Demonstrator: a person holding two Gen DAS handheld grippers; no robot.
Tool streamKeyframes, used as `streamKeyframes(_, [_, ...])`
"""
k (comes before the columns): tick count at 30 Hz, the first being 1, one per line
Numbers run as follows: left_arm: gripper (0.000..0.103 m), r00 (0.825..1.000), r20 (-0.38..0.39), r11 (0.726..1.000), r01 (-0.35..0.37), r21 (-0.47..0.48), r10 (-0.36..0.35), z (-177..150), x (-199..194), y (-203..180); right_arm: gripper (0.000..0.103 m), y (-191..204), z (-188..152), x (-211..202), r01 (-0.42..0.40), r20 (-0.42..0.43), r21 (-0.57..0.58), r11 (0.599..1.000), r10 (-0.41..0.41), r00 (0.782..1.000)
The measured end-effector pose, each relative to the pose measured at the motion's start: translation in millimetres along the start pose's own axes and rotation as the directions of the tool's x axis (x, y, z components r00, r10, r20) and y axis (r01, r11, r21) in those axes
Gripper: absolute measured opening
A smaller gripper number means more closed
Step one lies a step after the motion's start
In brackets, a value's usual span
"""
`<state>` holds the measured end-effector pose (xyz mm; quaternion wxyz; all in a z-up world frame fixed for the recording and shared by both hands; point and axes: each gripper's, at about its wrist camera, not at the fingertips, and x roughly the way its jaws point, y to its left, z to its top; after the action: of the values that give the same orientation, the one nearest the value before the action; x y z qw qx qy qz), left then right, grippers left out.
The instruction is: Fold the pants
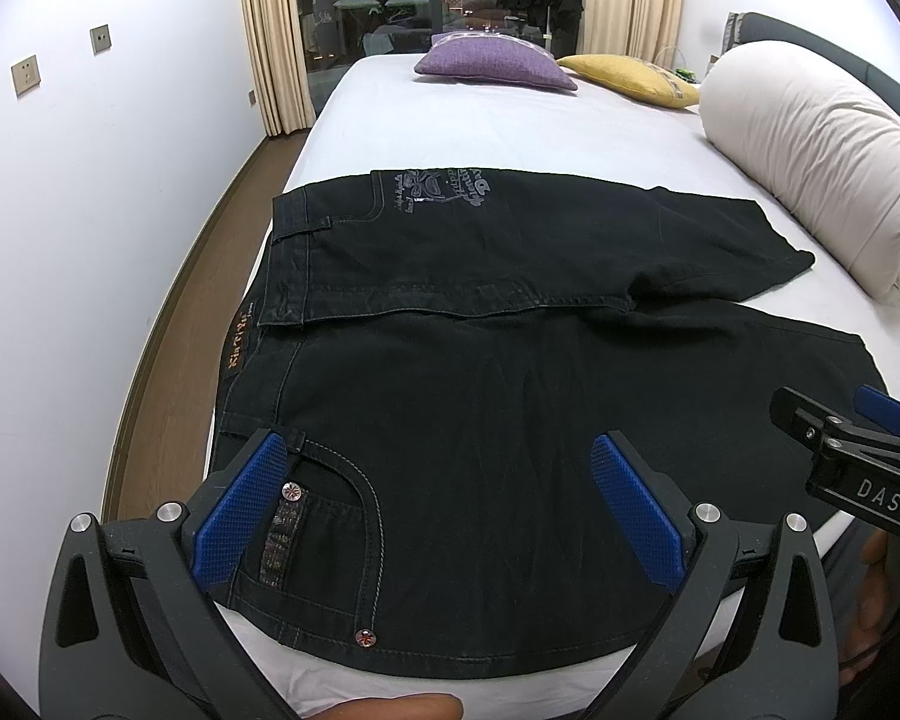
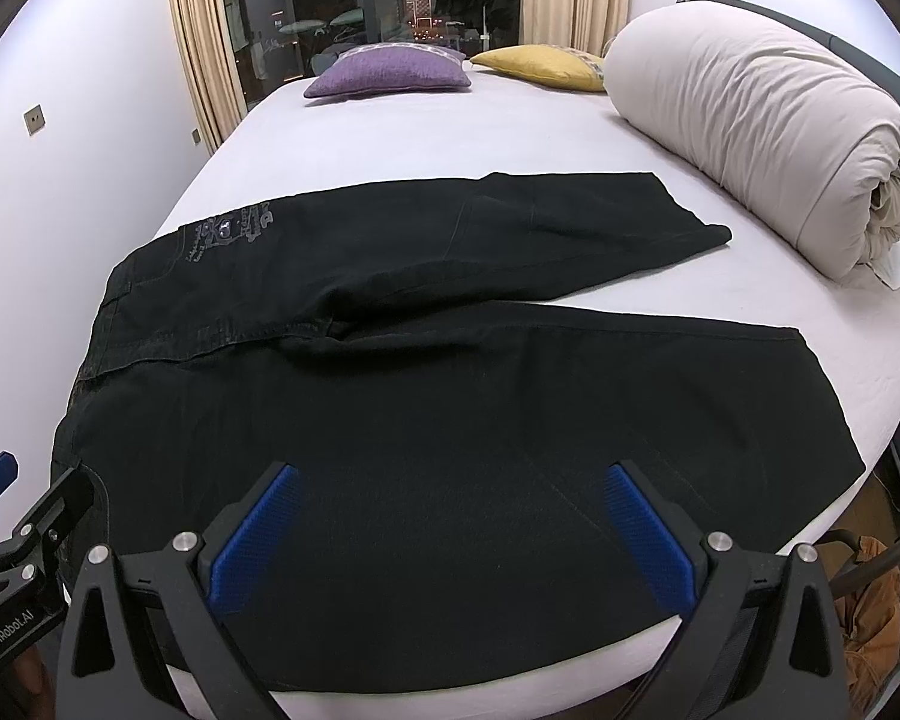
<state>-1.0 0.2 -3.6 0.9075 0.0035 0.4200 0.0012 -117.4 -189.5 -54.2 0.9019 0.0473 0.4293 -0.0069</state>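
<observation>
- Here, black jeans lie spread flat on the white bed, waistband toward my left and both legs running off to my right, so the long axis crosses in front of me from side to side.
- My left claw hangs released, its blue pads wide apart, over the near hip, just above the front pocket with its rivets; it grasps nothing.
- My right claw is likewise released and empty, jaws spread over the near leg, about mid-thigh.
- The far leg angles away from the near one, leaving a wedge of bare sheet between the two hems on the right.
- The far half of the seat, with its printed back pocket, appears turned over along the centre seam, though I cannot tell how neatly it sits.
- As I judge it, the fold is barely begun: the near edge lies directly below both claws, the left nearer the waistband and the right nearer the leg.
- Next comes a pinch of that near edge with both claws, carried away from me across the long axis onto the far leg.
- A rolled duvet, a purple cushion and a yellow cushion sit well apart, further up the bed.
</observation>
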Motion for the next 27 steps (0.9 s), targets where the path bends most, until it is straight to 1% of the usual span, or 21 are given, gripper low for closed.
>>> streamKeyframes(27, [0.103,1.0,-0.004,1.0,0.0,0.0,0.0,0.6,0.0,-0.4,0.103,3.3,-2.8,4.3,0.0,-0.013,-0.01,1.0,0.0,1.0])
